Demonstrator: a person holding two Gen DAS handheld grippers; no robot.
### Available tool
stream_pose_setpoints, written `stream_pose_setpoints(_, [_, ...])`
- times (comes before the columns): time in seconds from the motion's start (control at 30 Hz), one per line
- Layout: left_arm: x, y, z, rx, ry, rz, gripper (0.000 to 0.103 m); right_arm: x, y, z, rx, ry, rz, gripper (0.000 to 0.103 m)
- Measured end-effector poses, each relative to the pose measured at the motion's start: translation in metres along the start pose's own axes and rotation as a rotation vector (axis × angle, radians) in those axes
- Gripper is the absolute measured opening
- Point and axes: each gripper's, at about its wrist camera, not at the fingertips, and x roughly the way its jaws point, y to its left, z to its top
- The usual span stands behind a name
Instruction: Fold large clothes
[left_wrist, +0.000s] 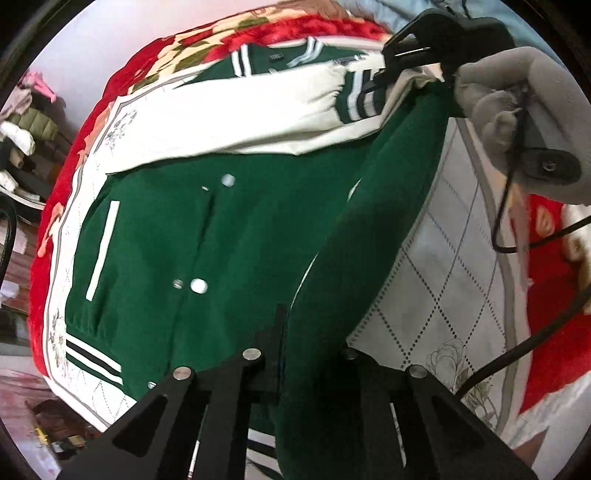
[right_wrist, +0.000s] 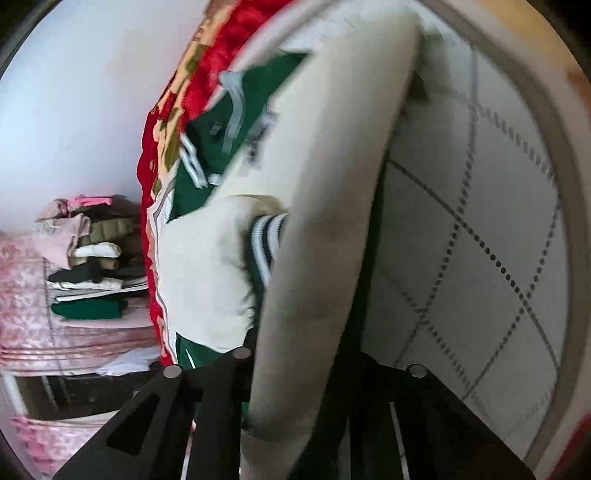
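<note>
On the quilted bed cover (left_wrist: 443, 280), the left gripper (left_wrist: 295, 354) pinches the green jacket (left_wrist: 207, 236) hem, while the right gripper (right_wrist: 314, 369) clamps its cream sleeve (right_wrist: 332, 221).

Both wrist views look steeply down, close, sharing the jacket (left_wrist: 207, 236).

Green jacket (left_wrist: 177, 236), cream sleeves, striped trim.
The cuff (left_wrist: 360, 98) at upper right of the left view is banded green, white and dark; the mat (left_wrist: 450, 266) under it is pale with a dotted grey diamond pattern; the blanket (left_wrist: 295, 27) along the top edge is red with flowers; the glove (left_wrist: 532, 110) is grey.
</note>
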Motion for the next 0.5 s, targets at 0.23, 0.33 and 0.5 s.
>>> stream_pose_setpoints(0.23, [-0.042, 0.105, 0.015, -0.113, -0.03, -0.154, 0.007, -0.016, 0.167, -0.017, -0.146, -0.046, -0.197, 0.014])
stream_pose_setpoints(0.33, [-0.047, 0.167, 0.018, -0.191, -0.039, -0.178, 0.007, 0.018, 0.247, -0.023, -0.217, -0.034, -0.264, 0.014])
stream_pose_setpoints(0.5, [-0.021, 0.265, 0.012, -0.339, -0.003, -0.169, 0.008, 0.114, 0.34, -0.044, -0.293, 0.046, -0.349, 0.014])
